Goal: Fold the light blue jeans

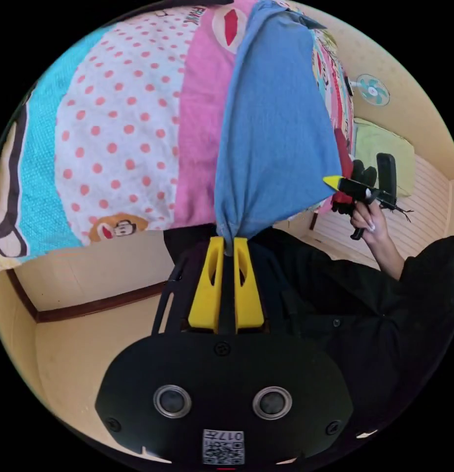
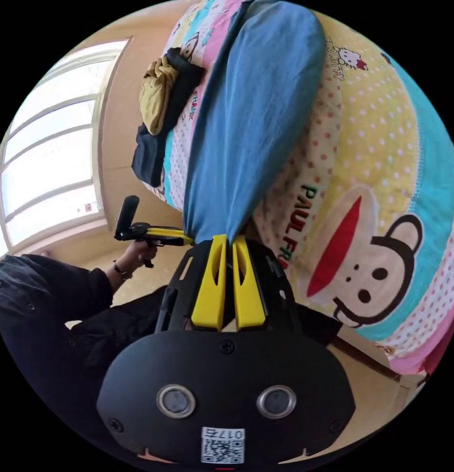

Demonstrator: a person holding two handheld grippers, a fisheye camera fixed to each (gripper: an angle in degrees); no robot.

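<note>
In the left gripper view, the yellow jaws of the left gripper are seen pressed together on a bunched edge of the light blue jeans, the cloth gathered into a tight knot of folds just where it enters the jaws. In the right gripper view, the jaws of the right gripper are likewise closed on a pinch of the same jeans. From each grip the denim is stretched away toward the bed, where the far part is laid on the patterned bedsheet. Each gripper can also be made out in the other's view, held in a hand off to the side.

The jeans are judged to be soft and limp but fairly heavy for cloth: the fabric hangs taut and smooth between grip and bed, with creases only at the pinches. It is unlikely to slip, since denim is rough, and nothing about it is fragile. A hold at corners or along a hem or waistband is judged best, so that the width is kept spread and an even fold can be laid; a pinch in the middle of a panel would let the sides droop.

As to writing, letters in mixed colours are printed on the bedsheet beside a cartoon monkey face, and a small cartoon cat figure has lettering beside it. A pile of dark and mustard clothes lies further up the bed.
</note>
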